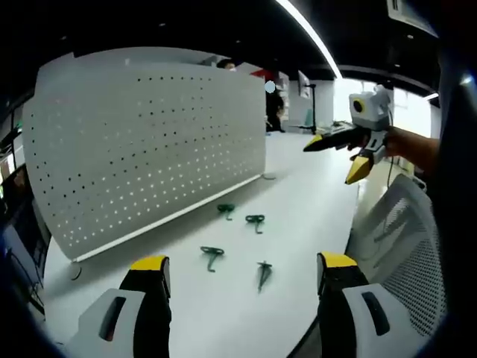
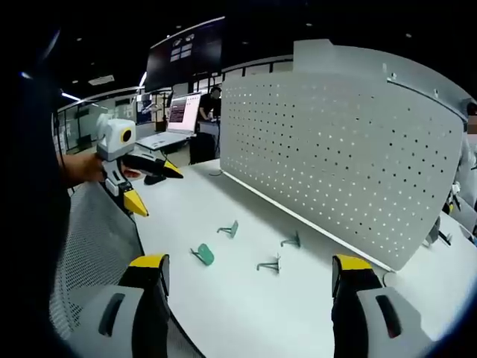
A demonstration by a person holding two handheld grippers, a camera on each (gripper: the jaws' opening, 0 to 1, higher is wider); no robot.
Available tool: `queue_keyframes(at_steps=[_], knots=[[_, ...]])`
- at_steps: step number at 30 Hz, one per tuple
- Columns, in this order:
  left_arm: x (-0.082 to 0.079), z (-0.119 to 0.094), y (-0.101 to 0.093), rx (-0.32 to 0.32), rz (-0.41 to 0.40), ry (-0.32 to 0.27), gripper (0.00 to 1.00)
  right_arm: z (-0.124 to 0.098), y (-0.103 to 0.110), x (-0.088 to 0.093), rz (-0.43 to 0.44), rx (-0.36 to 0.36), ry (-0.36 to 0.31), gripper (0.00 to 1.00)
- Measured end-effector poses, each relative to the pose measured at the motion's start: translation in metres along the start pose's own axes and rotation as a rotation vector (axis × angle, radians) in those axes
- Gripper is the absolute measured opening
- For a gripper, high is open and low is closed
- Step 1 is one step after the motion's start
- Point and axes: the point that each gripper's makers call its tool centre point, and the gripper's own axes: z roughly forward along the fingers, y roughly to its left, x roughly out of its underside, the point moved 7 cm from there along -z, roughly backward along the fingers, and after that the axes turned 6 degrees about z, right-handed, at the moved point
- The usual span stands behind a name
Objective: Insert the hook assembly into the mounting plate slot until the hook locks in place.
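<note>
Item: my left gripper (image 1: 244, 280), jaws spread wide and holding nothing, raised above the near edge of the desk (image 1: 313, 194); item: my right gripper (image 2: 250, 280), likewise spread and empty, seen also from the left gripper view held high past the desk's right edge; item: perforated mounting plate (image 1: 149, 142), white, standing upright along the desk's far side, its slots facing me; item: four green hook assemblies, lying loose on the bare desktop between me and the plate, apart from one another; nearest pair (image 1: 212, 256) and (image 1: 264, 273); farther pair (image 1: 226, 209) and (image 1: 256, 221), close to the plate's foot; none yet fitted; hazards, as I judged them: the hooks were thin and lay flat, so a pinch might slip or skate one off toward the desk's edge; a hook taken skewed would meet its slot crooked and fail to lock.
</note>
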Motion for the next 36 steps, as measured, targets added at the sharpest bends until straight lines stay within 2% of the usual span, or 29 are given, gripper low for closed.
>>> queue_keyframes(at_steps=[36], knots=[[-0.003,-0.001,-0.003,0.019,0.008,-0.021,0.81,-0.003,0.013,0.001,-0.013,0.017,0.019,0.88]])
